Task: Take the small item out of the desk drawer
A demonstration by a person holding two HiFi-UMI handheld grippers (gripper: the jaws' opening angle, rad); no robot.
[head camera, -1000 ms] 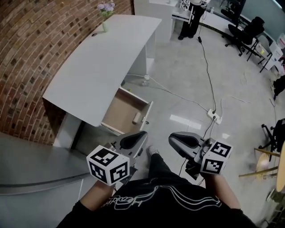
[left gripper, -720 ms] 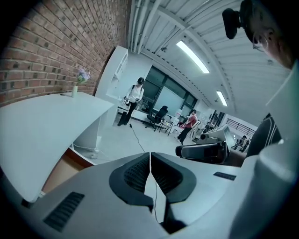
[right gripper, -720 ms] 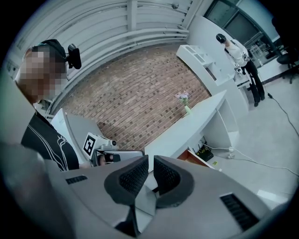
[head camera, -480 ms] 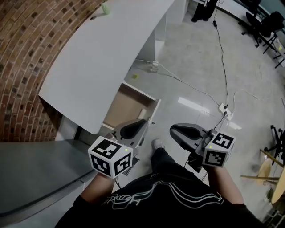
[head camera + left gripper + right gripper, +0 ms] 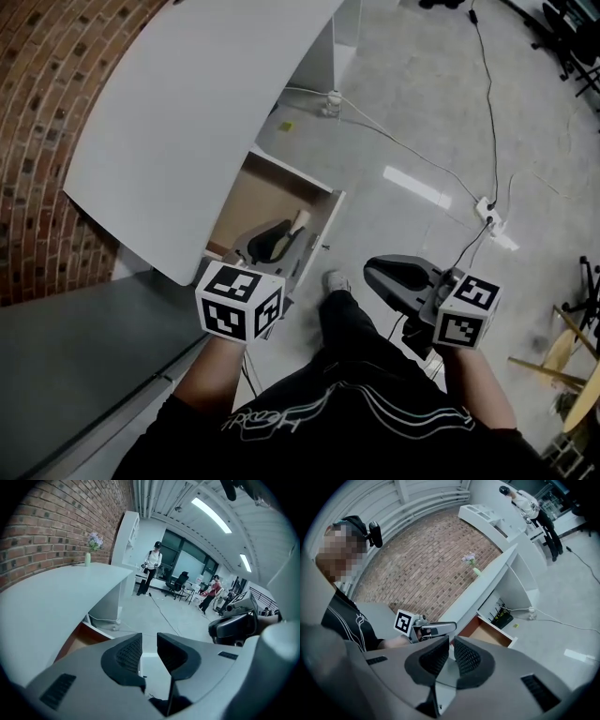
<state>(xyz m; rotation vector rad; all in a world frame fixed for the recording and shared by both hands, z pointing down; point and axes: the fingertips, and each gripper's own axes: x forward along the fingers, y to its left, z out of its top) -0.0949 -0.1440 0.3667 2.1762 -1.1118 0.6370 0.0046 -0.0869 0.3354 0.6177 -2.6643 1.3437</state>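
The white desk [image 5: 178,112] has its drawer [image 5: 251,199] pulled out, brown bottom showing. A small pale item [image 5: 300,221] lies at the drawer's right side, near the front panel. My left gripper [image 5: 279,232] hangs over the front of the drawer, just left of the item. Its jaws have just been opening and now stand a little apart with nothing between them [image 5: 149,641]. My right gripper [image 5: 373,270] is out over the floor to the right of the drawer, shut and empty [image 5: 451,645]. The right gripper view also shows the drawer [image 5: 490,633].
A brick wall [image 5: 47,122] runs behind the desk and a grey surface [image 5: 84,356] lies at the left. On the floor are a cable with a power strip [image 5: 489,208], a bottle [image 5: 333,97] and my shoe [image 5: 334,279]. People stand far off [image 5: 152,569].
Both grippers have moved forward and down toward the desk. The left one went from in front of the drawer to over it and its jaws parted. The right stayed shut.
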